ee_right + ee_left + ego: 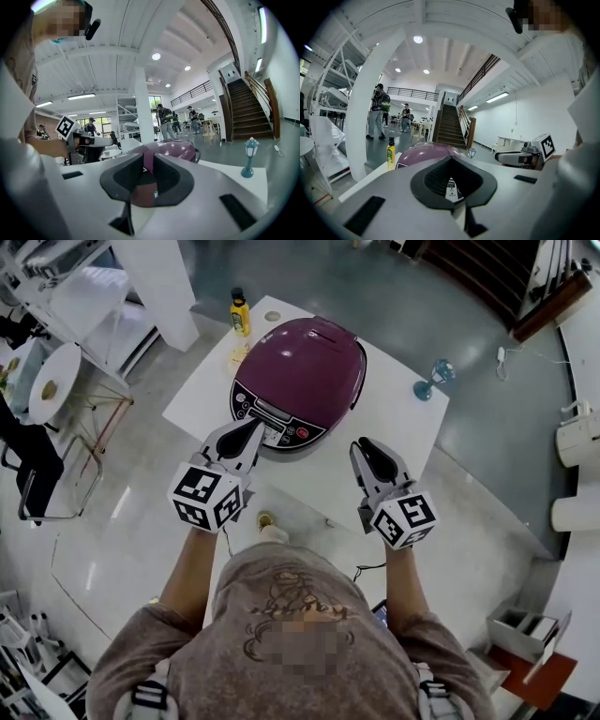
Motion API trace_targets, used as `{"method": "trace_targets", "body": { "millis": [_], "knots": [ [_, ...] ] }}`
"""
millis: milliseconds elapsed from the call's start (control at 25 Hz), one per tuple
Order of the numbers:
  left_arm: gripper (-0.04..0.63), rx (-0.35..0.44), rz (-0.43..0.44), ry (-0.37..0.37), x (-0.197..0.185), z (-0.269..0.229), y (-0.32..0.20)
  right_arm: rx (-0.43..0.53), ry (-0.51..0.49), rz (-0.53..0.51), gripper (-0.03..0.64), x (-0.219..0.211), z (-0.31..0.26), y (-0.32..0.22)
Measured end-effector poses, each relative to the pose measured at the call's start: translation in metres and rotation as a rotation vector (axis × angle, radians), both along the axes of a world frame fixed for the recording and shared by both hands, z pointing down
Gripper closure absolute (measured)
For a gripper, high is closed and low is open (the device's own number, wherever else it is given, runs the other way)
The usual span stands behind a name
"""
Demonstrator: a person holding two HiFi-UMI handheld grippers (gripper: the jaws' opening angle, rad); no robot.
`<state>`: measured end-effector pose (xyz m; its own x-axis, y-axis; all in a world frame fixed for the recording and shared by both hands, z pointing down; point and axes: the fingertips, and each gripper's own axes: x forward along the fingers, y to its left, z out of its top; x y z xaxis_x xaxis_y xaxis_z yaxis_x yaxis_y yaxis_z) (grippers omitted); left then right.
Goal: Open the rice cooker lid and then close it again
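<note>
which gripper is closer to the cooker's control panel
The left gripper: in the head view its tips lie over the rice cooker's front control panel, while the right gripper hangs off to the cooker's side over bare table.

Bare table (pixel 398 442) fronts the rice cooker (pixel 302 379); yellow bottle (pixel 240 313) behind-left, blue lantern figurine (pixel 434 378) right

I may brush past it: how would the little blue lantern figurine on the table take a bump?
The blue lantern figurine probably tips easily: a wide head on a thin stem over a small base. It looks small, so likely light. It stands near the edge of the table, so a knock might send it off.
</note>
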<state>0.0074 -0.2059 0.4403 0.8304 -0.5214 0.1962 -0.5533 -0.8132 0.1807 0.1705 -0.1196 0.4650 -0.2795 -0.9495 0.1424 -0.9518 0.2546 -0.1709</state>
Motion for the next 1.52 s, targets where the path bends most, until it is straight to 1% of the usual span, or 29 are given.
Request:
{"method": "trace_targets", "body": {
  "millis": [120,320,520,760,1080,1520],
  "knots": [
    [0.575,0.014,-0.011,0.005,-0.004,0.001,0.018,0.005,0.011,-0.003,0.555,-0.004,0.003,0.015],
    [0.575,0.034,-0.028,0.026,-0.013,0.004,0.045,0.030,0.035,0.003,0.588,-0.014,0.002,0.037],
    [0.575,0.056,-0.049,0.055,-0.021,0.011,0.067,0.033,0.022,0.024,0.611,-0.018,0.011,0.058],
    [0.575,0.078,-0.067,0.087,-0.031,0.022,0.087,0.033,0.037,0.049,0.614,-0.024,0.028,0.078],
    [0.575,0.087,-0.083,0.080,-0.037,0.037,0.097,0.026,0.010,0.084,0.614,-0.023,0.042,0.089],
    [0.575,0.097,-0.081,0.077,-0.035,0.033,0.102,0.041,-0.006,0.108,0.615,-0.019,0.041,0.090]
  ]
}}
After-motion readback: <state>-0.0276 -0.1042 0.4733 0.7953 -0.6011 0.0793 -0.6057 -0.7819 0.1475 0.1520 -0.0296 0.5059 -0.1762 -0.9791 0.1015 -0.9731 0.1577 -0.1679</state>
